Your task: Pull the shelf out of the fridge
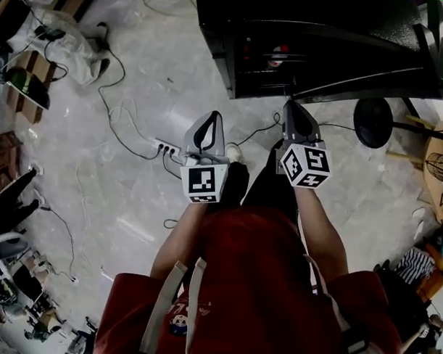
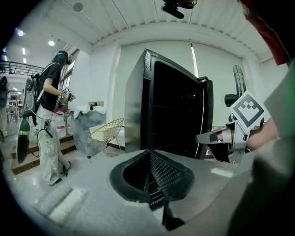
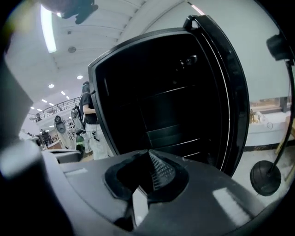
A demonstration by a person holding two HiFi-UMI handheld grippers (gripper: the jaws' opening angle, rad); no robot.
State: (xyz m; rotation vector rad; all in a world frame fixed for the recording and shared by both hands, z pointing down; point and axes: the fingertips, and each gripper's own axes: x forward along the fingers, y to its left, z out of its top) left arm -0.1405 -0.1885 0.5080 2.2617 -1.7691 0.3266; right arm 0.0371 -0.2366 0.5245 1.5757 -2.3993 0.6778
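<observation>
Approach | left gripper [image 1: 207, 128] and right gripper [image 1: 297, 116]: fingers closed together, empty, side by side facing the open fridge [image 1: 320, 45], likely to reach in | shelf [image 3: 175, 93] inside fridge, not yet touched

**No Legible Writing in View**

No word, number or brand name can be read. The left gripper [image 1: 213, 118] and the right gripper [image 1: 292, 108] each carry a cube with black-and-white square markers, patterns only. A small emblem [image 1: 177, 322] on the person's red top [image 1: 254, 283] is too small to read.
</observation>
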